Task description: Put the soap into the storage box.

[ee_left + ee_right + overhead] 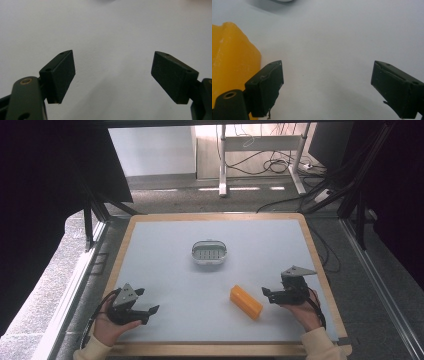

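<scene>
Orange block (246,302), unmarked, near right gripper (268,294)

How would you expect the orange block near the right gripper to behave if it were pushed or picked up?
The orange block lies flat on a long face, so it would probably slide rather than roll or tip. Its waxy, slightly uneven surface suggests a soap-like solid: likely stiff, perhaps somewhat slippery between pads.

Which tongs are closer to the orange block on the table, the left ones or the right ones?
The right tongs are closer: they sit just right of the orange block, open and not touching it. The left tongs are far off by the table's near left corner, also open.
</scene>
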